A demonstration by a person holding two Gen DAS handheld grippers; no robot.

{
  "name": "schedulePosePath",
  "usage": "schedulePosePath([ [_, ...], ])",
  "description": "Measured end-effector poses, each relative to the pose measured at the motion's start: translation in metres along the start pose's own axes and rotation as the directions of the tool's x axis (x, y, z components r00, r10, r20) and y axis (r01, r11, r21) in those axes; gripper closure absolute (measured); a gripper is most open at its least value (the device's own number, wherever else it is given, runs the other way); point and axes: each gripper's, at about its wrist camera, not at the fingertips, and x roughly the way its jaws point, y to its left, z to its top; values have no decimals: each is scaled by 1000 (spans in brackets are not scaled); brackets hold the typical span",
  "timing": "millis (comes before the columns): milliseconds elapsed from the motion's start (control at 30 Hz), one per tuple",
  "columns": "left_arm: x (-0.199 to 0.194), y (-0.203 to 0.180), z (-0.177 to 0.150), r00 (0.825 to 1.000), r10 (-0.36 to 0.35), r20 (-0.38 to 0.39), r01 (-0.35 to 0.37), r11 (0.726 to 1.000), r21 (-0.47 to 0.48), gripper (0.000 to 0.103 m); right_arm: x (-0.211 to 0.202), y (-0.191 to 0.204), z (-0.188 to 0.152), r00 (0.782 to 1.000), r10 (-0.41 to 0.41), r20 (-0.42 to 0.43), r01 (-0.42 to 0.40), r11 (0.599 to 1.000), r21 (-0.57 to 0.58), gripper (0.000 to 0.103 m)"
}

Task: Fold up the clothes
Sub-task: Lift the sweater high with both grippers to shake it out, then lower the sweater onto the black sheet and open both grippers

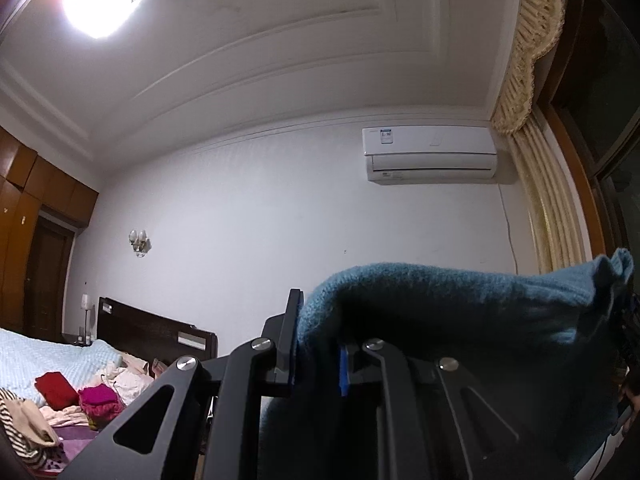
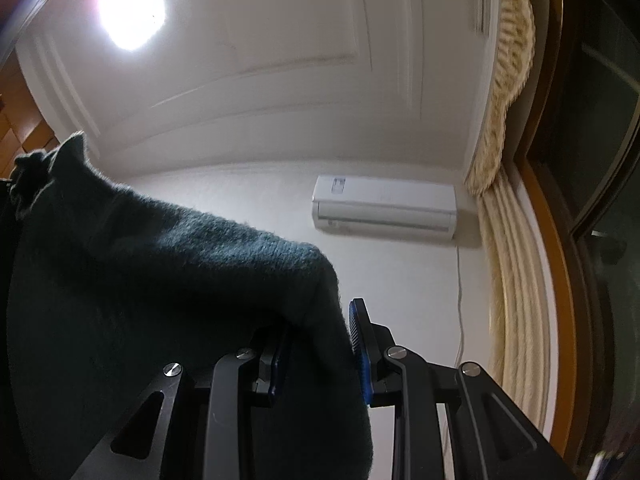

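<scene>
A teal knitted sweater is held up in the air between both grippers, which point up toward the ceiling. My left gripper is shut on one edge of it; the knit drapes over the right finger and stretches off to the right. In the right wrist view the same sweater looks dark. It hangs from my right gripper, which is shut on its corner, and runs off to the upper left. Below the jaws the cloth hides much of what lies beneath.
A bed with a pale blue cover lies low at the left, strewn with several garments, among them a red one and a magenta one. Behind are a dark headboard, a white wall with an air conditioner, and cream curtains.
</scene>
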Motion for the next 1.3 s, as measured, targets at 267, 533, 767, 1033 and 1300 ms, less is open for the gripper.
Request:
schedulePosePath([
  [267, 29, -1, -28, 992, 17, -127, -11, 999, 46, 85, 3, 8, -16, 997, 8, -83, -10, 1000, -24, 75],
  [533, 139, 15, -154, 863, 21, -505, -18, 1000, 11, 85, 62, 57, -132, 911, 37, -410, -81, 993, -91, 75],
  [767, 233, 22, -276, 706, 35, -707, -30, 999, 20, 85, 137, 93, -251, 734, 76, -675, -124, 992, -24, 75],
  [1033, 321, 33, -411, 514, 57, -856, -43, 998, 41, 85, 206, 132, -379, 506, 93, -857, -133, 991, 29, 75],
  [1300, 371, 34, -538, 312, 75, -947, -45, 997, 64, 85, 231, 162, -473, 317, 89, -944, -139, 989, 46, 75],
])
